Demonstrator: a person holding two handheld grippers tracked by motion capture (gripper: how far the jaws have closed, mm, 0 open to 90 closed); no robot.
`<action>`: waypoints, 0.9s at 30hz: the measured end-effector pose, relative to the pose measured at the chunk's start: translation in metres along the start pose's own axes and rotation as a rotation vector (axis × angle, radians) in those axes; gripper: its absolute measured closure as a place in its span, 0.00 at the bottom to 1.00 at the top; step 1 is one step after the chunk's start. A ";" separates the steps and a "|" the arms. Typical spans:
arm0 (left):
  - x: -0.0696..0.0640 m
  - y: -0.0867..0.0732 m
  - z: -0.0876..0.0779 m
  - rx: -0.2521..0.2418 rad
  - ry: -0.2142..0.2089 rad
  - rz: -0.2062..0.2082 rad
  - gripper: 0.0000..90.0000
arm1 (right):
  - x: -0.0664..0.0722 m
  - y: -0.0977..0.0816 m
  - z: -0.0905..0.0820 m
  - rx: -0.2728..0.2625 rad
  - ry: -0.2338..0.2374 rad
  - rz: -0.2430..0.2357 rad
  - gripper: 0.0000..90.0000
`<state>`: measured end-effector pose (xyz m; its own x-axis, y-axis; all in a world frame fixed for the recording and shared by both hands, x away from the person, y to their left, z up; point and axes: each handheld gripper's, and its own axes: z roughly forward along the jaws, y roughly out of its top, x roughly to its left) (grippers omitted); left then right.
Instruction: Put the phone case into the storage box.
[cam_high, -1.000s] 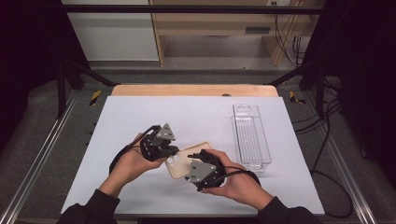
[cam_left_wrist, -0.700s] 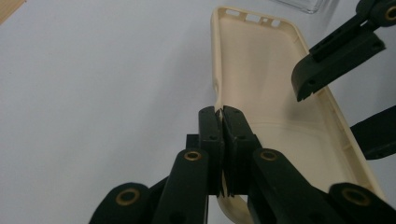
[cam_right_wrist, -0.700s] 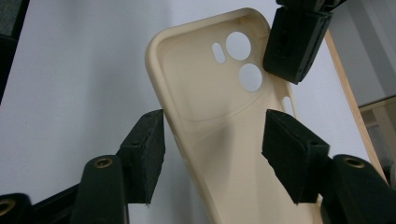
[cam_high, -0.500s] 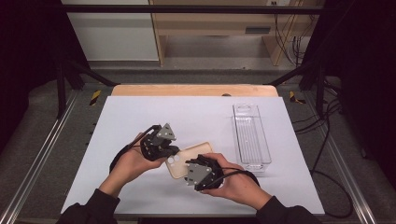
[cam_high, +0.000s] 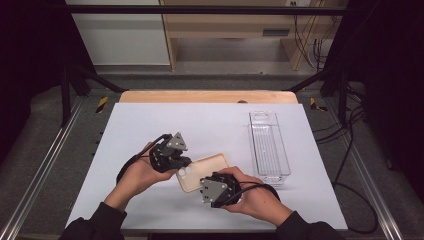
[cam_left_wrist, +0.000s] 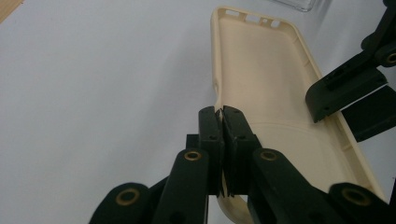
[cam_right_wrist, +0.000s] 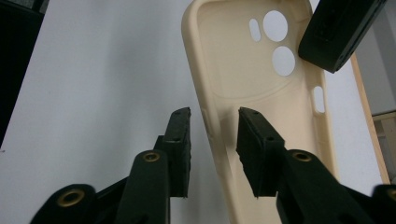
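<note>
one cream-coloured soft phone case (cam_high: 201, 171) is lying hollow side up on the white table top (cam_high: 150, 120), near the front edge, between the two hand-held grippers. one clear plastic oblong tray (cam_high: 269, 146) is sitting well apart to its right. the case is showing three round or oval camera cut-outs at one end.

the left gripper (cam_left_wrist: 222, 122) is pinching the long side wall of the case, its two black jaws pressed together on the thin rim, with a sliver of cream showing between them. the right gripper (cam_right_wrist: 214, 122) is straddling the opposite side wall with its jaws spread, one jaw outside the case and one over its hollow; a gap is showing on each side of the wall, so they are not gripping it.

in the high view, each hand is wrapping around its gripper, left (cam_high: 168, 155) and right (cam_high: 218, 189), at opposite ends of the case.

no brand, label or writing is readable anywhere.
</note>
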<state>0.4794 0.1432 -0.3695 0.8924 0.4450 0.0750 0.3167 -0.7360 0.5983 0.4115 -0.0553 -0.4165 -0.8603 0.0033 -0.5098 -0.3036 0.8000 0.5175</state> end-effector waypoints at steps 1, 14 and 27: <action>0.000 0.000 0.000 0.002 -0.001 0.000 0.97 | 0.000 -0.001 -0.001 0.004 0.005 -0.004 0.76; -0.002 0.000 0.002 0.009 -0.020 0.015 0.97 | 0.002 -0.002 -0.001 -0.006 0.032 -0.034 0.89; -0.007 0.001 -0.001 -0.037 -0.027 0.064 0.96 | 0.008 0.001 0.003 -0.014 0.083 -0.061 0.97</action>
<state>0.4730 0.1401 -0.3686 0.9188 0.3835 0.0931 0.2469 -0.7428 0.6223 0.4056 -0.0524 -0.4217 -0.8708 -0.0953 -0.4822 -0.3617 0.7885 0.4974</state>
